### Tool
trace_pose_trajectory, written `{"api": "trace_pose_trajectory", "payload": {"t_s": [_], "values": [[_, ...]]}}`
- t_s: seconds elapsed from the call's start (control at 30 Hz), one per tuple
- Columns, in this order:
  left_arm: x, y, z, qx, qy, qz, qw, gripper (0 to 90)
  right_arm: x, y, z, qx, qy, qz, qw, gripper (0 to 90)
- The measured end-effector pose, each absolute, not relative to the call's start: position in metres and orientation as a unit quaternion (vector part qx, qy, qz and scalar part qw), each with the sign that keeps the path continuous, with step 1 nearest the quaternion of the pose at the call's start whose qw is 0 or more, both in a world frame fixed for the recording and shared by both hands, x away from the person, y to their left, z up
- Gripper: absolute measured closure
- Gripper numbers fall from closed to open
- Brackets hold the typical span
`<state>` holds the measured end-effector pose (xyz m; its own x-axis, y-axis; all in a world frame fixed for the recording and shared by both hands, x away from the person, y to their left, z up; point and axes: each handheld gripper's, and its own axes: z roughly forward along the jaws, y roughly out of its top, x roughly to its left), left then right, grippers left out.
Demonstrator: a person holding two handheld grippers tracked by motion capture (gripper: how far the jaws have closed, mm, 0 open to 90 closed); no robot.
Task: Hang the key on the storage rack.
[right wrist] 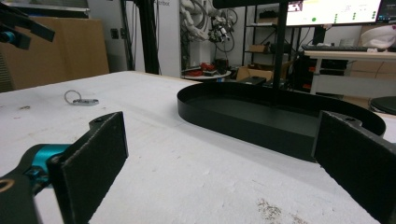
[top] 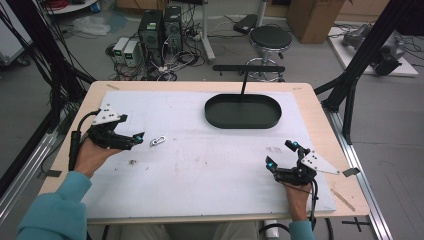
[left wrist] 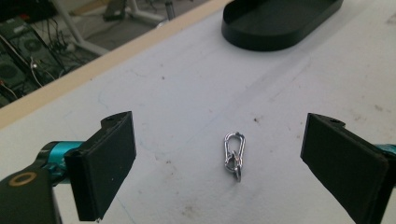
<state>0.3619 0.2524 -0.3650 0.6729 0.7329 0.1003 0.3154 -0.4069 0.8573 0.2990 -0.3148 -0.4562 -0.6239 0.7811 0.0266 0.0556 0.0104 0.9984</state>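
Metal clip lies flat on the white desk, near the left edge and just beside the left gripper. That gripper's jaws are wide apart, and the clip sits between them, touching neither. Black tray sits close to the far edge. Right gripper rests near the right edge, jaws apart, holding nothing.

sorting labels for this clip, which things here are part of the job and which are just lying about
Part of the job:
left gripper, open, aimed at the clip
small metal clip
black oval tray, likely

Just lying about:
right gripper, open, idle
computer towers
round stool
cardboard box
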Motion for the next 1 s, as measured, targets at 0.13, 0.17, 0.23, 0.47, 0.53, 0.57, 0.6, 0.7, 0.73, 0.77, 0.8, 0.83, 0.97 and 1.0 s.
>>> {"api": "trace_pose_trajectory", "payload": {"t_s": [0.13, 0.17, 0.23, 0.47, 0.53, 0.57, 0.6, 0.7, 0.73, 0.77, 0.8, 0.83, 0.97, 1.0], "values": [[0.372, 0.246, -0.368, 0.82, 0.329, 0.219, 0.414, 11.8, 0.299, -0.315, -0.456, 0.322, 0.648, 0.626, 0.289, 2.9], [0.377, 0.242, -0.372, 0.828, 0.328, 0.212, 0.402, 11.9, 0.299, -0.315, -0.456, 0.322, 0.648, 0.626, 0.289, 2.9], [0.379, 0.241, -0.375, 0.832, 0.328, 0.205, 0.397, 12.1, 0.299, -0.315, -0.456, 0.323, 0.648, 0.626, 0.289, 2.9], [0.388, 0.232, -0.389, 0.851, 0.334, 0.184, 0.361, 19.0, 0.299, -0.315, -0.456, 0.322, 0.648, 0.626, 0.29, 2.9], [0.39, 0.23, -0.391, 0.854, 0.336, 0.184, 0.353, 19.1, 0.299, -0.315, -0.456, 0.323, 0.648, 0.627, 0.289, 2.9], [0.391, 0.23, -0.392, 0.854, 0.337, 0.182, 0.352, 19.4, 0.299, -0.315, -0.456, 0.322, 0.648, 0.627, 0.289, 2.9], [0.392, 0.229, -0.393, 0.855, 0.339, 0.178, 0.35, 19.4, 0.299, -0.315, -0.456, 0.322, 0.648, 0.627, 0.289, 2.9], [0.394, 0.227, -0.398, 0.859, 0.339, 0.171, 0.343, 21.7, 0.299, -0.315, -0.456, 0.323, 0.648, 0.627, 0.289, 2.8], [0.395, 0.227, -0.399, 0.862, 0.338, 0.168, 0.339, 23.6, 0.299, -0.315, -0.456, 0.323, 0.647, 0.627, 0.288, 2.9], [0.395, 0.226, -0.4, 0.866, 0.333, 0.164, 0.335, 26.2, 0.299, -0.315, -0.456, 0.323, 0.648, 0.627, 0.289, 2.8], [0.395, 0.226, -0.4, 0.866, 0.333, 0.164, 0.335, 28.7, 0.299, -0.315, -0.456, 0.323, 0.648, 0.627, 0.289, 2.8], [0.397, 0.224, -0.403, 0.867, 0.335, 0.16, 0.333, 28.9, 0.299, -0.315, -0.456, 0.323, 0.648, 0.627, 0.288, 2.9], [0.399, 0.222, -0.407, 0.873, 0.333, 0.153, 0.323, 30.5, 0.299, -0.315, -0.456, 0.323, 0.648, 0.627, 0.289, 2.9], [0.399, 0.221, -0.408, 0.873, 0.335, 0.149, 0.32, 33.0, 0.299, -0.315, -0.456, 0.323, 0.648, 0.627, 0.289, 2.9]]}}
